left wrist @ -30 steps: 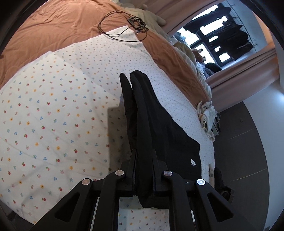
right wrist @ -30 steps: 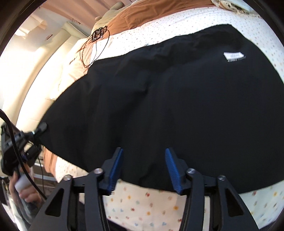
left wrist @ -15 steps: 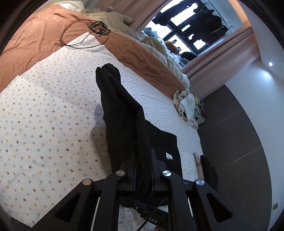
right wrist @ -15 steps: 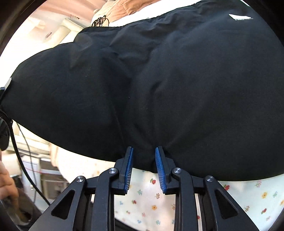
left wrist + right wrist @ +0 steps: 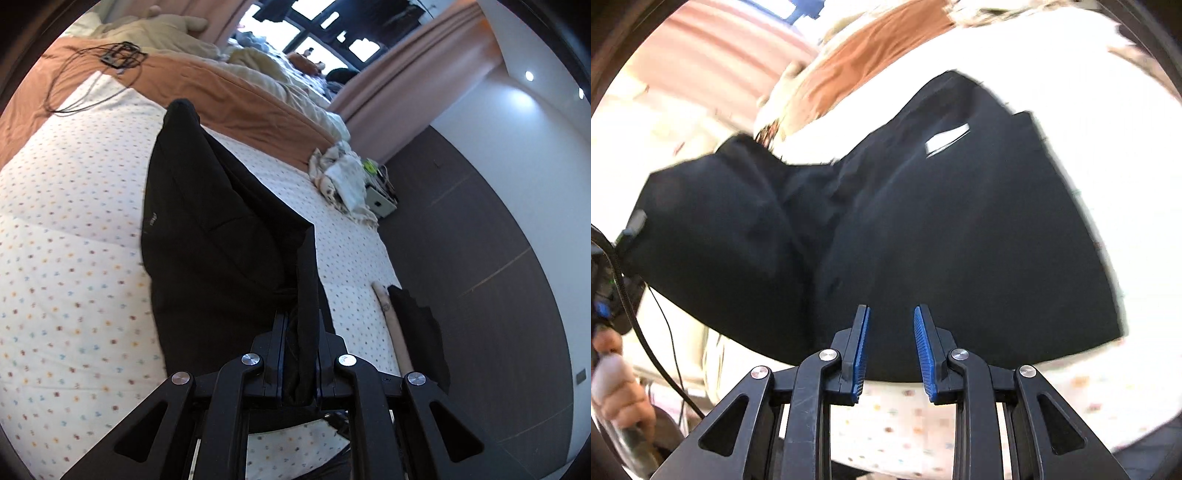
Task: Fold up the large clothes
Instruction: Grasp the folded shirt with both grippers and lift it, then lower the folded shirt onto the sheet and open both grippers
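A large black garment [image 5: 221, 229] lies on the flower-print bedsheet [image 5: 66, 258], with one part raised off the bed. My left gripper [image 5: 301, 317] is shut on a bunched edge of it, and the cloth hangs down between the fingers. In the right wrist view the same garment [image 5: 960, 229] fills the middle, and a white label [image 5: 947, 138] shows on it. My right gripper [image 5: 891, 314] has its blue pads narrowed on the near hem, with a thick fold of cloth between them. The picture there is blurred.
An orange blanket [image 5: 236, 96] and cream bedding cover the far half of the bed, with a black cable [image 5: 110, 59] on top. A pile of light clothes [image 5: 343, 173] sits at the bed's edge beside dark floor [image 5: 498, 258]. A hand [image 5: 617, 398] shows at the left.
My left gripper rose and swung, carrying its end of the garment up off the sheet. The right jaws closed from wide onto the near hem, and the garment shifted with that gripper.
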The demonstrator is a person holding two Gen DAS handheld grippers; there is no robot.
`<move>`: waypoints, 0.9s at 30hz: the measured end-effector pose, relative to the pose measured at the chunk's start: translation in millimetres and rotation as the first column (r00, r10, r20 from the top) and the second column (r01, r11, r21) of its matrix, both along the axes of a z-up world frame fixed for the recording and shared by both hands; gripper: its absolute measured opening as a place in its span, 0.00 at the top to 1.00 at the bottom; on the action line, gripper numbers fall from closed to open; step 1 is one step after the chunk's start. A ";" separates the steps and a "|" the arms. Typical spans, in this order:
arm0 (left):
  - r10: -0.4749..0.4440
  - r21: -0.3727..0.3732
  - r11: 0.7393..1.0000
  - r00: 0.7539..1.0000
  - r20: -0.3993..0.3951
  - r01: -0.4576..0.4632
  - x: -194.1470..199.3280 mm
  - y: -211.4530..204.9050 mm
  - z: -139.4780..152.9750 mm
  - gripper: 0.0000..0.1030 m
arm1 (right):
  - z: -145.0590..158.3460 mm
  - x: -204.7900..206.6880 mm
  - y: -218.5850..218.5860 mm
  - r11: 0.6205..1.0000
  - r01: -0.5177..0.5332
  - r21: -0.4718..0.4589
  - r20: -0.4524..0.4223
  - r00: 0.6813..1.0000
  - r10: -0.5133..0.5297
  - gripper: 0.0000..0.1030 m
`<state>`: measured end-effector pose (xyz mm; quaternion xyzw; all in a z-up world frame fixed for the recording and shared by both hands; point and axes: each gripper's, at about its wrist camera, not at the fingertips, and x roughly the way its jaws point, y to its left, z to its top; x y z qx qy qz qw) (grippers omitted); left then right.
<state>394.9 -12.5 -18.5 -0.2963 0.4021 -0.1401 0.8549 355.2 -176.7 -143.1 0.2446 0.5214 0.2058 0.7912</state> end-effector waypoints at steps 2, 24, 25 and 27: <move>-0.026 0.010 1.000 1.000 -0.017 0.026 10.5 -17.1 -5.7 0.90 | 6.4 -3.4 -21.0 0.999 0.049 0.004 0.014 0.999 -0.049 0.74; -0.321 0.019 0.940 0.902 -0.290 0.340 50.6 -184.7 -111.5 0.74 | 5.7 -47.7 -145.7 0.956 0.290 -0.043 -0.025 0.956 -0.292 0.53; -0.336 -0.010 0.938 0.898 -0.285 0.347 50.7 -181.8 -109.7 0.64 | 6.5 -47.2 -144.6 0.956 0.291 -0.040 -0.024 0.956 -0.292 0.48; -0.350 -0.041 0.935 0.898 -0.267 0.352 48.8 -174.4 -102.3 0.48 | 9.8 -45.1 -139.6 0.958 0.285 -0.026 -0.014 0.958 -0.286 0.44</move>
